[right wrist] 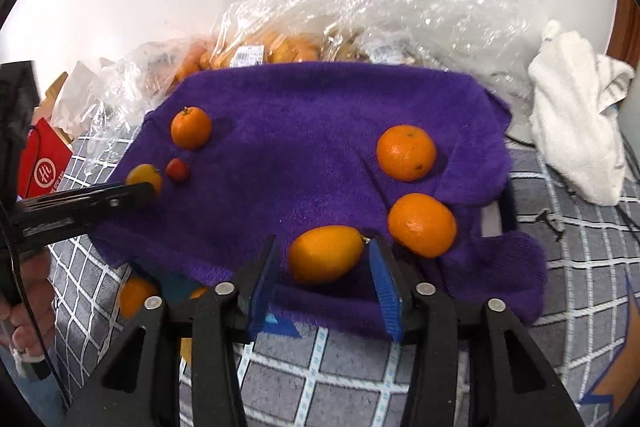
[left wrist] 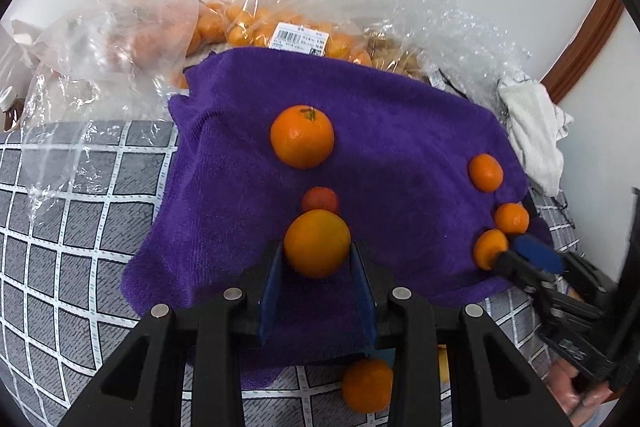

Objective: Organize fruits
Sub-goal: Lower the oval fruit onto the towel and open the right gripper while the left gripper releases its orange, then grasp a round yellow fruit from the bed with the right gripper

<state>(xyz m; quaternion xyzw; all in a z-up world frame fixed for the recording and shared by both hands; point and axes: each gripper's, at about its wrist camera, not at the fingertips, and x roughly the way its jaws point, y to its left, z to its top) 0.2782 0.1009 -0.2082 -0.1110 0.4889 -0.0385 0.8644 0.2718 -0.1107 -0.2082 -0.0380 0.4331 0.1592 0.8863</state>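
Purple towel (left wrist: pixel 400 131): left hand-held gripper (left wrist: pixel 317 247) clamps an orange (left wrist: pixel 317 243); only right view shows red box (right wrist: pixel 42 163).

On the towel (left wrist: pixel 240 187): loose oranges, one (left wrist: pixel 317 243) between my left fingers (left wrist: pixel 272 279).
Right edge: three oranges (left wrist: pixel 485 172) in a row.
Behind towel: bagged fruit (left wrist: pixel 280 27).
Right: cloth (right wrist: pixel 576 115).
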